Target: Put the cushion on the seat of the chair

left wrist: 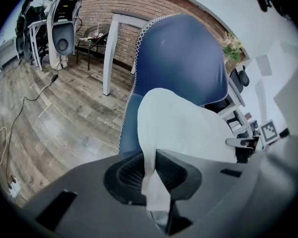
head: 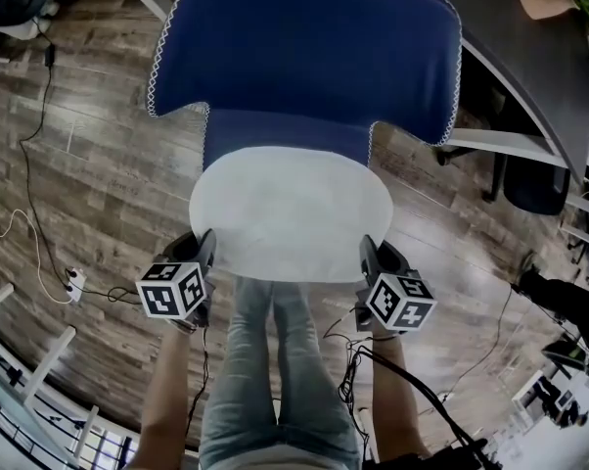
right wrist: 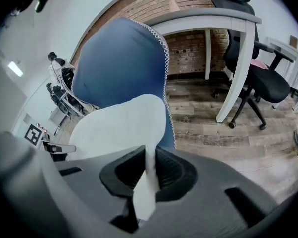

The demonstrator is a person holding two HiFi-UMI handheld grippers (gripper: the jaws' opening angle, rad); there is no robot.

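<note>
A round white cushion [head: 290, 213] hangs flat over the blue seat [head: 275, 130] of a chair with a blue backrest [head: 309, 42] trimmed in white stitching. My left gripper [head: 204, 253] is shut on the cushion's left edge [left wrist: 151, 177]. At the opposite side my right gripper [head: 370, 259] is shut on the right edge [right wrist: 148, 177]. In both gripper views the cushion [left wrist: 181, 125] stretches away from the jaws toward the backrest [right wrist: 122, 58]. Whether the cushion rests on the seat cannot be told.
A grey desk [head: 529, 47] curves along the upper right, with black office chairs [right wrist: 258, 68] beside it. Cables [head: 40, 243] and a power strip [head: 74, 282] lie on the wooden floor at the left. The person's legs [head: 275, 360] stand just before the chair.
</note>
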